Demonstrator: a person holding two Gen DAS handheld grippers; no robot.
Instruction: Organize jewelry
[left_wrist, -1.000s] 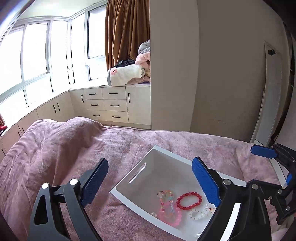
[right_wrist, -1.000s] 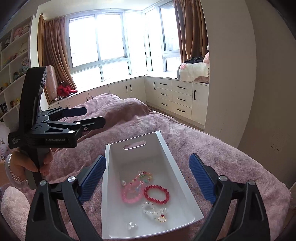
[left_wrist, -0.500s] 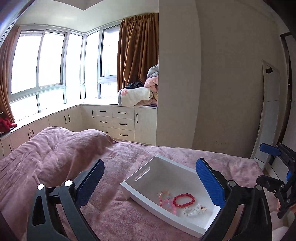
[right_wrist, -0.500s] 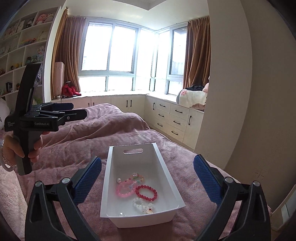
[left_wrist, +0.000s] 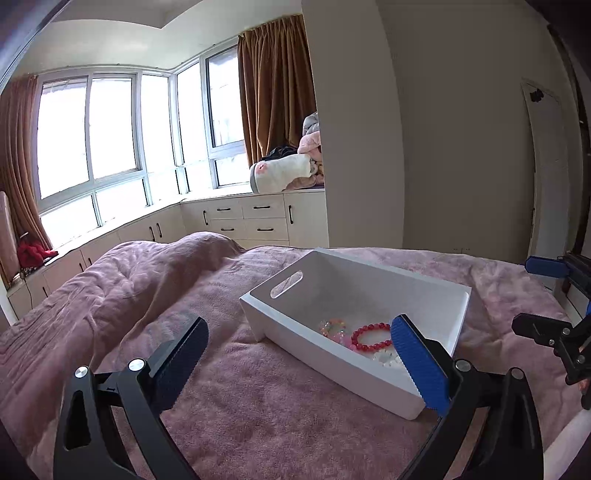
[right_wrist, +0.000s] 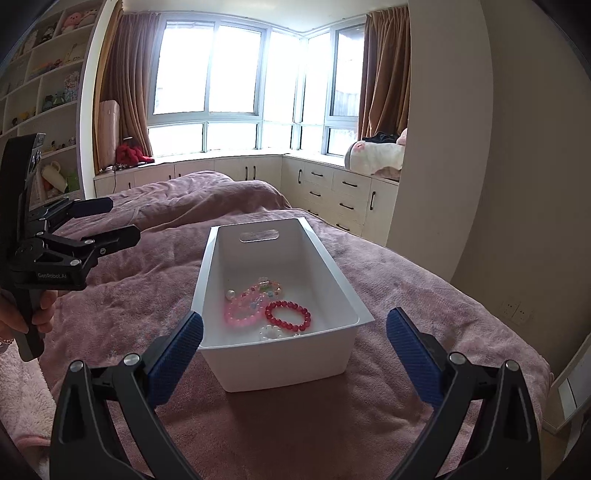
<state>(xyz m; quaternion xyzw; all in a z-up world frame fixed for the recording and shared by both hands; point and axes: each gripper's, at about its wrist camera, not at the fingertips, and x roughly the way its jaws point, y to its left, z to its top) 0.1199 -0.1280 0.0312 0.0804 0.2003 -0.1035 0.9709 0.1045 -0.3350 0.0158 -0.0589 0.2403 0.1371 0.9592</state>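
A white bin (right_wrist: 207, 266) with a handle slot lies on the pink bedspread (right_wrist: 122, 295). In it lie a red bead bracelet (right_wrist: 288, 315), a pink bead bracelet (right_wrist: 240, 310), a multicoloured bracelet (right_wrist: 267, 286), a clear flower bracelet (right_wrist: 271, 332) and a pearl (right_wrist: 230, 294). My right gripper (right_wrist: 295, 321) stands open just short of the bin's near end, holding nothing. My left gripper (left_wrist: 297, 332) is open and empty, to the left of the bin (left_wrist: 354, 280), with the red bracelet (left_wrist: 369, 338) in sight. Each gripper shows in the other's view: left gripper (right_wrist: 122, 219), right gripper (left_wrist: 524, 295).
A hand (right_wrist: 22, 317) holds the left gripper's handle. The bedspread rises in a hump (left_wrist: 207, 243) behind the bin. White drawers (right_wrist: 347, 199) run under the windows, a wall pillar (left_wrist: 354, 147) stands beyond the bed, and toy shelves (right_wrist: 48, 92) line the left.
Both grippers have drawn back from the bin and sunk lower, so it looks smaller and farther. The left view has swung left to show more windows. The jewelry has not moved.
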